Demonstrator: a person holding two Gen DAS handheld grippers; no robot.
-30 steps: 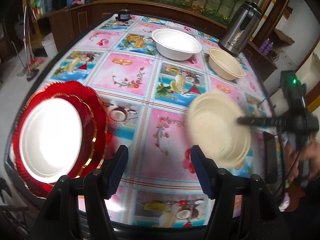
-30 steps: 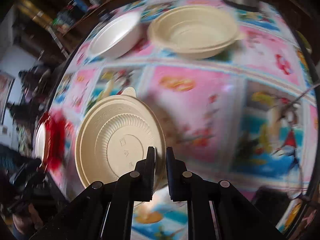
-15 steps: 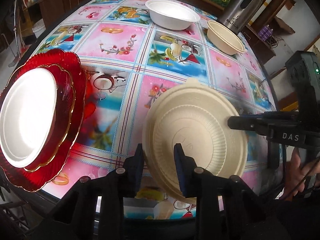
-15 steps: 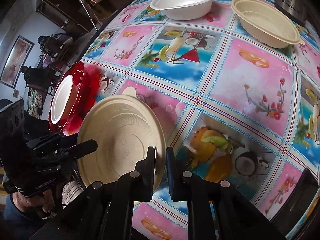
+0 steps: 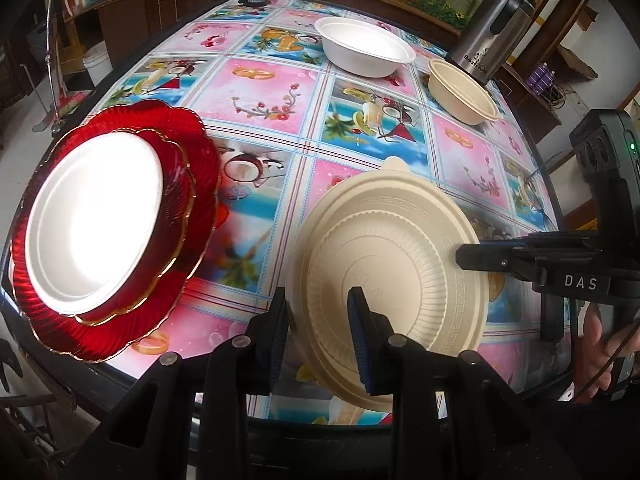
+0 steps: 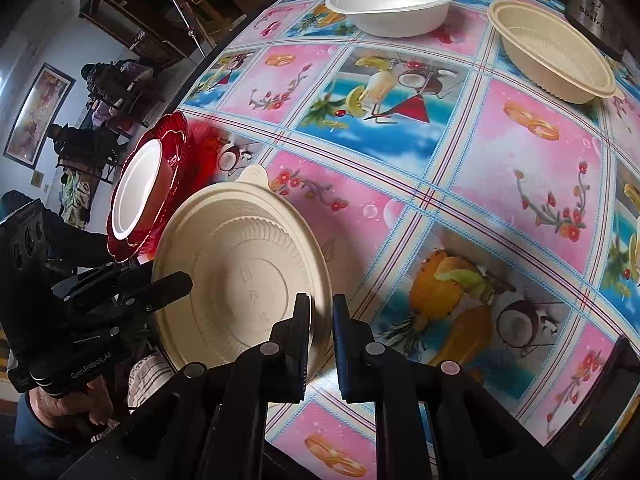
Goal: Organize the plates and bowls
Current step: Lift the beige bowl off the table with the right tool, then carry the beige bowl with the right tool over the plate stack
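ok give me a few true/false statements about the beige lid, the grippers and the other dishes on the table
1. The right gripper pinches the rim of the beige lid. True.
2. The lid lies flat on the tablecloth. False: it is held tilted above it.
3. A white plate sits on the red plates. True.
4. The white bowl is nested inside the beige bowl. False: they stand apart, side by side.
5. The left gripper has its fingers on either side of the lid's edge. True.

Beige bowl [image 5: 394, 264] – matt ribbed plastic; red plate [image 5: 192, 184] – glossy glass.
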